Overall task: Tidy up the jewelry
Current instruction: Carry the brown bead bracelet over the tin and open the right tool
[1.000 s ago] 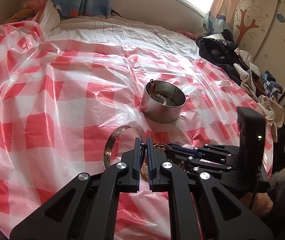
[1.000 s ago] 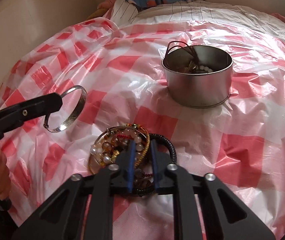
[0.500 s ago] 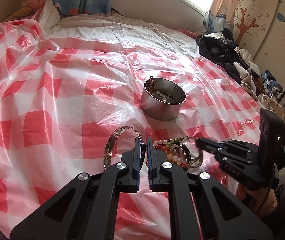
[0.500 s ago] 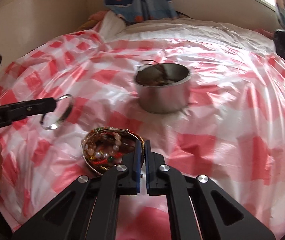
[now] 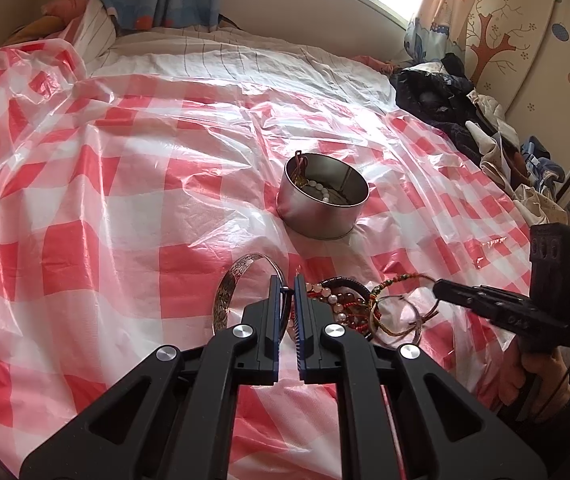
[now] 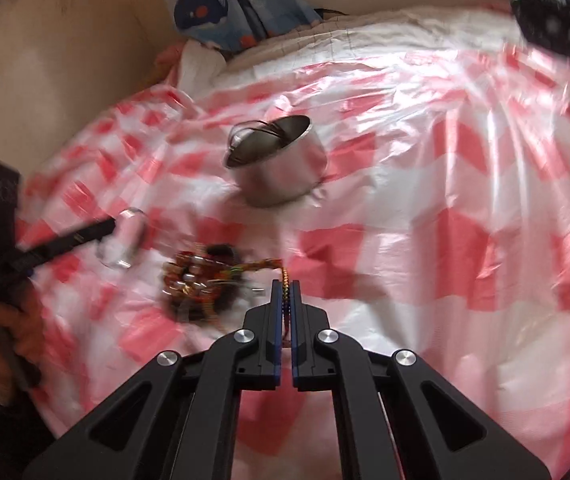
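Note:
A round metal tin (image 5: 322,209) with beads inside stands on the red-checked plastic sheet (image 5: 105,208); it also shows in the right wrist view (image 6: 277,166). My left gripper (image 5: 288,286) is shut on a silver bangle (image 5: 232,285), held upright just above the sheet. A pile of bracelets (image 5: 349,308) lies beside it, also seen blurred in the right wrist view (image 6: 201,280). My right gripper (image 6: 284,286) is shut on a braided multicoloured cord bracelet (image 6: 261,267) that stretches from the pile; it shows in the left wrist view (image 5: 439,287) too.
The sheet covers a bed. A heap of dark clothes (image 5: 457,96) lies along the bed's right side. A blue whale-print cloth (image 6: 237,8) hangs at the head. A wall (image 6: 45,48) runs along the left.
My right gripper has pulled back and to the right, drawing the cord bracelet out of the pile. My left gripper still holds the bangle and has barely moved.

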A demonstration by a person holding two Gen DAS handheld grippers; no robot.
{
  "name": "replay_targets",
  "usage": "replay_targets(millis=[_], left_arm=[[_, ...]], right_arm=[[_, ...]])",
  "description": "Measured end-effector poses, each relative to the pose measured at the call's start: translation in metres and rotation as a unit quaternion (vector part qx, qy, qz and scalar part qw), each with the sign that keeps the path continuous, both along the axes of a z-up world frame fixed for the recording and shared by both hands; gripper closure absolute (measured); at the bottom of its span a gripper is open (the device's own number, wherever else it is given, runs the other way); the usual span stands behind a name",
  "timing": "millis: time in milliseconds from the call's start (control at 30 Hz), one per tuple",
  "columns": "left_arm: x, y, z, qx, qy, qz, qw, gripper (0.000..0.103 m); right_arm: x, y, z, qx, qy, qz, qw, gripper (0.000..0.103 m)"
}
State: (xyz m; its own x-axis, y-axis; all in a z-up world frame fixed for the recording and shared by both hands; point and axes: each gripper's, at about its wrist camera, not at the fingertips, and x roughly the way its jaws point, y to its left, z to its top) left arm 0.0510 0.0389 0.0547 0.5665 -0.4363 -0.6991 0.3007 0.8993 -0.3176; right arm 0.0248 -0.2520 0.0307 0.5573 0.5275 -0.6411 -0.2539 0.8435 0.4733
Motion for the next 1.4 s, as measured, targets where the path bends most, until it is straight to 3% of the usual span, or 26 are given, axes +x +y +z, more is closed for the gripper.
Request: replay_targets(millis=[200, 367, 500, 767, 1133, 1233, 1300, 1333, 1367, 1400], left_arm=[[-0.001, -0.002, 0.002, -0.015, -0.005, -0.009, 0.9998, 0.097], [-0.004, -0.003, 0.009, -0.03, -0.024, -0.014, 0.9992, 0.097], [-0.007, -0.007, 0.015, -0.026, -0.041, -0.013, 0.9987, 0.097], [-0.001, -0.035, 0.028, -0.008, -0.082, -0.04, 0.9958, 0.097], [0.058, -0.07, 0.055, -0.014, -0.131, -0.042, 0.9903, 0.097], [0.081, -0.077, 0.053, -0.016, -0.136, -0.033, 0.99, 0.097], [0.1, -0.086, 0.039, -0.013, -0.111, -0.035, 0.9931, 0.097], [0.111, -0.094, 0.025, -0.006, -0.076, -0.05, 0.9958, 0.097], [0.117, -0.101, 0.013, 0.005, -0.051, -0.064, 0.9967, 0.097], [0.12, -0.107, 0.002, 0.018, -0.03, -0.078, 0.9963, 0.097]], right_arm=[[-0.013, -0.01, 0.02, 0.09, -0.032, 0.019, 0.995, 0.099], [-0.015, -0.003, 0.042, 0.095, -0.061, 0.025, 0.993, 0.099], [-0.011, -0.006, 0.039, 0.119, -0.063, 0.017, 0.991, 0.099], [0.008, 0.001, 0.044, 0.138, -0.081, 0.007, 0.987, 0.099], [0.069, 0.01, 0.073, 0.155, -0.119, 0.001, 0.981, 0.099], [0.092, 0.016, 0.069, 0.142, -0.118, -0.001, 0.983, 0.099], [0.11, 0.023, 0.054, 0.093, -0.086, -0.01, 0.992, 0.098], [0.119, 0.026, 0.042, 0.064, -0.064, -0.02, 0.996, 0.086], [0.123, 0.024, 0.032, 0.046, -0.052, -0.033, 0.997, 0.062], [0.121, 0.021, 0.026, 0.038, -0.05, -0.042, 0.997, 0.056]])
